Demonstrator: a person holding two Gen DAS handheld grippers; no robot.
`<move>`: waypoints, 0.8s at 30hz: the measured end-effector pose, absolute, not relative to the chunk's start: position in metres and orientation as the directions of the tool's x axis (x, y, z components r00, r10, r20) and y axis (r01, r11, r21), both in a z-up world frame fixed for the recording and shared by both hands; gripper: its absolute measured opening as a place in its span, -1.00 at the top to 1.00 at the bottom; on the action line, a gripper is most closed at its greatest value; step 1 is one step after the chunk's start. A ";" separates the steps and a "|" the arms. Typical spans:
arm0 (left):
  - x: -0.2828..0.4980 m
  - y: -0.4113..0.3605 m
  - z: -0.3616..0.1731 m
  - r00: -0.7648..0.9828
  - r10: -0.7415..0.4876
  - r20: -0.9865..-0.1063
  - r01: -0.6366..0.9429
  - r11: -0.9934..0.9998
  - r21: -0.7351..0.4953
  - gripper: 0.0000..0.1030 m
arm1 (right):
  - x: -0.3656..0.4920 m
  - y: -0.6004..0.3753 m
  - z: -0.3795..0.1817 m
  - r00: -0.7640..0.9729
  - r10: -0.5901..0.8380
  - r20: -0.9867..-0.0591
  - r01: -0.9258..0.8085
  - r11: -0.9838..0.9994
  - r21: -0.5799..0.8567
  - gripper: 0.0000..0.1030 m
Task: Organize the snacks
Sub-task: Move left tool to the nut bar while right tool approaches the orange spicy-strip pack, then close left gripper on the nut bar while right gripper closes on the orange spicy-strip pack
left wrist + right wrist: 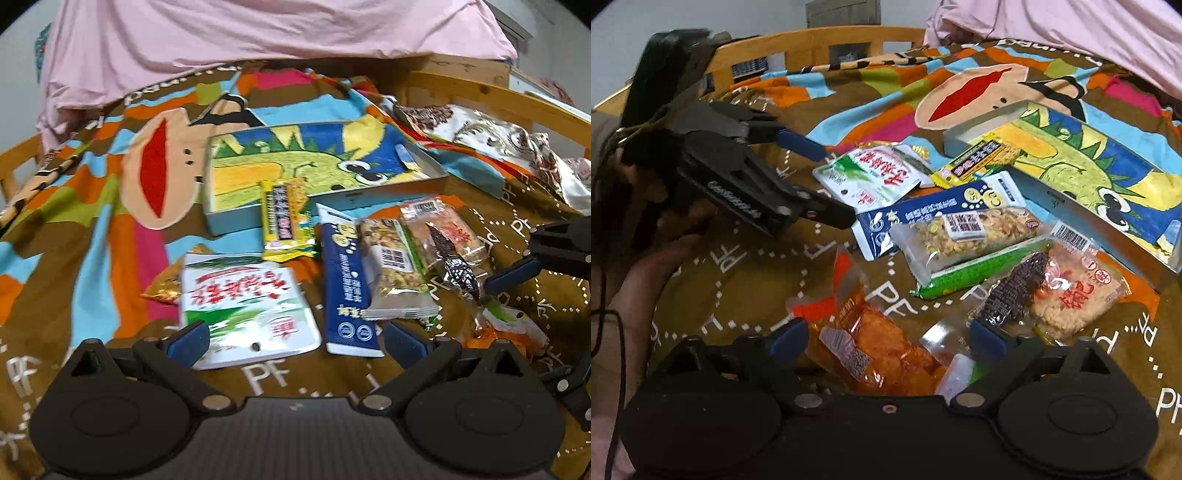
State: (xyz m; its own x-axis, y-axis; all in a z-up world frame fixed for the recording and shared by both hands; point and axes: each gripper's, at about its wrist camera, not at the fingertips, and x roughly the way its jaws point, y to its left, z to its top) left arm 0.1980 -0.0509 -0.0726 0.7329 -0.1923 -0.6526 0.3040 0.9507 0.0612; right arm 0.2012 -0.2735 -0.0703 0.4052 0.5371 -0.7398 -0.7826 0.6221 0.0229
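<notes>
Now, left wrist view: left gripper [293, 338] hangs low over the blanket [92, 258], jaws wide, holding nothing, the white pouch [247, 310] and blue bar [349, 288] lying between its fingers. Beyond them sit a yellow bar [286, 221], a nut bar [397, 269], a rice cake [447, 229] and a dark candy [456, 267]. The tray [436, 168] with the dinosaur print lies just behind the snacks; its only visible contents are the far end of the yellow bar, which leans over the near wall, and a small pale-blue piece by the right wall that I cannot identify. Right gripper [498, 275] shows at the right edge, jaws apart. Right wrist view: right gripper [888, 339] spread wide and empty over the orange packet [879, 354]; a green bar [975, 275] pokes out under the nut bar. Left gripper [833, 184] reaches in from the left, also spread. Risks, by my reading: two packs sit between the left fingers, so closing could catch both or skid the slick pouch; the overlapped pile may drag neighbours along; soft bedding gives under any push.
</notes>
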 end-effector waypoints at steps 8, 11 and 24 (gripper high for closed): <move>0.223 -0.073 -0.081 0.711 -0.251 -0.657 0.375 0.926 0.052 -0.99 | 0.195 -0.275 -0.076 0.353 0.548 -0.758 -0.847 0.532 -0.010 -0.66; 0.229 -0.078 -0.084 0.704 -0.258 -0.662 0.399 0.915 0.068 -0.99 | 0.195 -0.272 -0.081 0.358 0.534 -0.766 -0.847 0.531 -0.025 -0.64; 0.234 -0.095 -0.080 0.695 -0.315 -0.647 0.465 0.883 0.070 -0.98 | 0.200 -0.270 -0.084 0.454 0.468 -0.758 -0.784 0.614 -0.090 -0.02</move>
State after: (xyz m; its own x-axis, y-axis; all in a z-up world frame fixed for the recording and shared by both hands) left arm 0.2344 -0.0948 -0.0796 0.6947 -0.3147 -0.6467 0.4647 0.8827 0.0696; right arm 0.2003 -0.2697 -0.0835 0.4539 0.4677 -0.7584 -0.7838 0.6144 -0.0903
